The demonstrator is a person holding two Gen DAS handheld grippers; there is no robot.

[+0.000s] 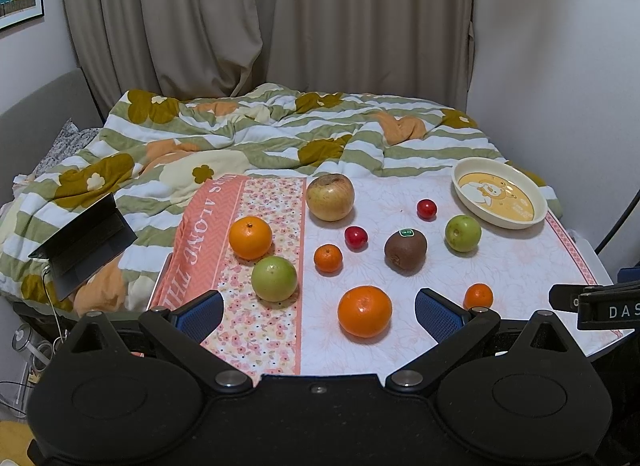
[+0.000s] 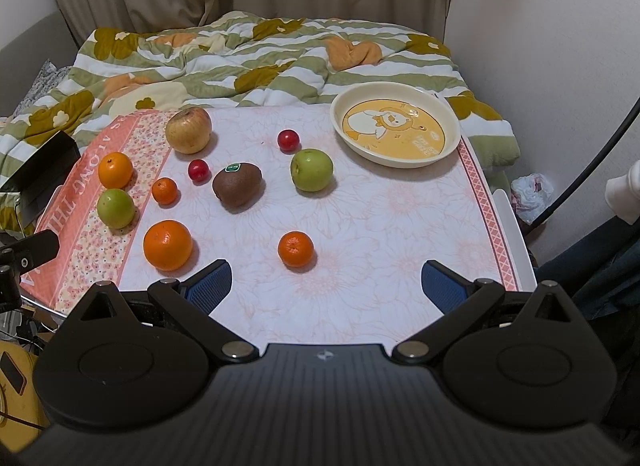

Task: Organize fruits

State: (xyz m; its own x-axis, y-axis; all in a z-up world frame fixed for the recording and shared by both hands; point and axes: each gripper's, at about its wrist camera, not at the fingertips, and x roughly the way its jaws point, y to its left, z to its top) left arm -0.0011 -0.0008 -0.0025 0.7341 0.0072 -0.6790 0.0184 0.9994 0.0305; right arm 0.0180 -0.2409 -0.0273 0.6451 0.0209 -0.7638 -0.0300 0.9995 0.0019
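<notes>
Both tools, the left tool [image 1: 319,312] and the right tool [image 2: 327,284], gape wide and hold nothing. Oranges, green apples, a brown fuzzy kiwi [image 2: 237,184] and small red fruits, perhaps cherries, lie scattered on the pink-clothed bench [image 2: 380,225]; the cream duck-printed dish [image 2: 396,161] sits far right.

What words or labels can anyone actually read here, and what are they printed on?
"ALONE TH": white capitals on the salmon-pink border of the floral tablecloth, running sideways; letters before and after are cut off or folded away.
"DAS": white letters on the black right claw at the left camera's edge, cut off.
Green sticker on the brown kiwi: too small to read.
Print inside the cream dish with a yellow cartoon duck: too blurred to read.
</notes>
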